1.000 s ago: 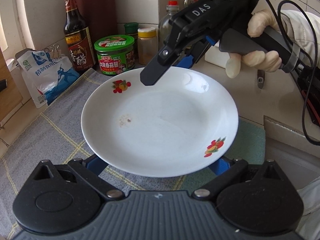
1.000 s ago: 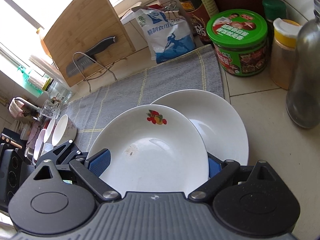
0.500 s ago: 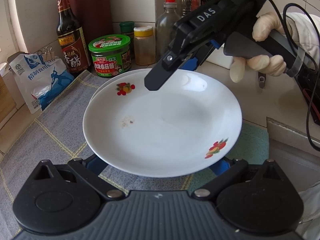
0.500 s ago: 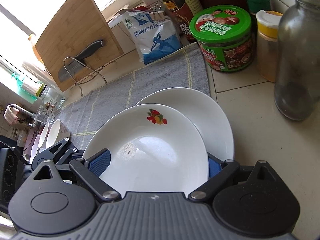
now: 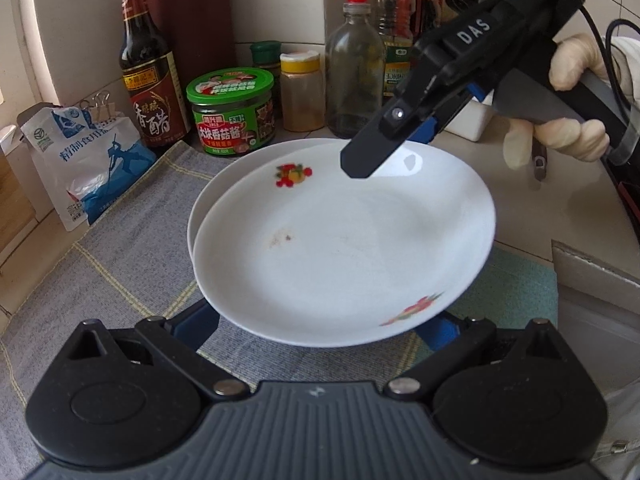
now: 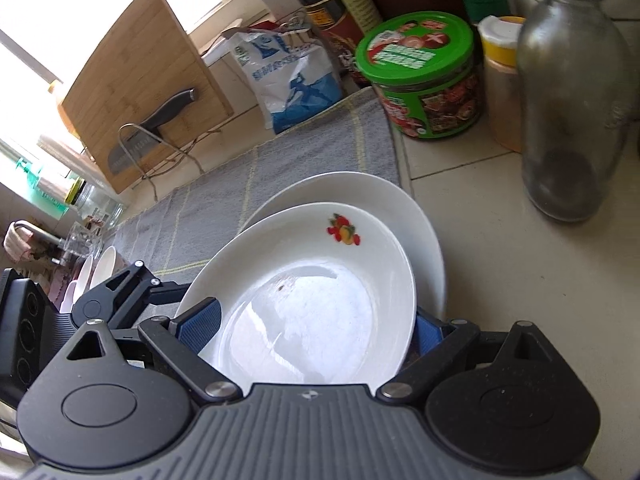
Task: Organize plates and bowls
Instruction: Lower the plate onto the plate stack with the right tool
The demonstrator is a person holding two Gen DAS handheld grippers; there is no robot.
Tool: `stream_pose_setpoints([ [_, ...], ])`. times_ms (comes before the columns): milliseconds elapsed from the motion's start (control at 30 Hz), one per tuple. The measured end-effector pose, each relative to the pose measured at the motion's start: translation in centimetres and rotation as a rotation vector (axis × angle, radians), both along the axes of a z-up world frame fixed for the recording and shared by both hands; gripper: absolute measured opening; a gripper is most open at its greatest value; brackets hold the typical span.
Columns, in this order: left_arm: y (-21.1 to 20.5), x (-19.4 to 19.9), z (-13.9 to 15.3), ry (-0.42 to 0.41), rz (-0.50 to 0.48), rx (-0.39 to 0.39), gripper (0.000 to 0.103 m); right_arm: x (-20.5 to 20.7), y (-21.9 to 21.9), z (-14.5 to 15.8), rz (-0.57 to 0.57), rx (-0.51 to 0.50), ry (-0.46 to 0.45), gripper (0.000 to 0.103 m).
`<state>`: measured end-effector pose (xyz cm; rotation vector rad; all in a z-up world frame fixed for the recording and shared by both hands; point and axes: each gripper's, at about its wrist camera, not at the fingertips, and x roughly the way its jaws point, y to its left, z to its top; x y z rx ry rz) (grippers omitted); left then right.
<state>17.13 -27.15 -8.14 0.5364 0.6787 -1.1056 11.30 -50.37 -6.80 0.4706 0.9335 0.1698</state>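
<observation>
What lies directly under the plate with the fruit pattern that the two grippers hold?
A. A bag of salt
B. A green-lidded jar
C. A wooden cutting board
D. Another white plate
D: the rim of a second white plate shows just beyond and below the fruit-pattern plate, on the grey cloth.

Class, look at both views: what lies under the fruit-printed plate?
Under the fruit plate lies a plain white plate, only its far rim showing, on the grey mat. Whether the plates touch, and anything beneath them, is covered.
</observation>
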Motion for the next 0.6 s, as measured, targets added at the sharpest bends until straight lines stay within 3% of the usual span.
stream_pose_setpoints([
  [267, 0.0, 0.0, 0.0, 0.012, 0.015, -0.003, 0.102, -0.6, -0.1, 0.4, -0.016, -0.011, -0.007, 0.098],
  [600, 0.0, -0.4, 0.2, -0.01, 0.024, -0.009, 0.102, -1.0, 0.8, 1.2, -0.026, -0.093, 0.002, 0.099],
])
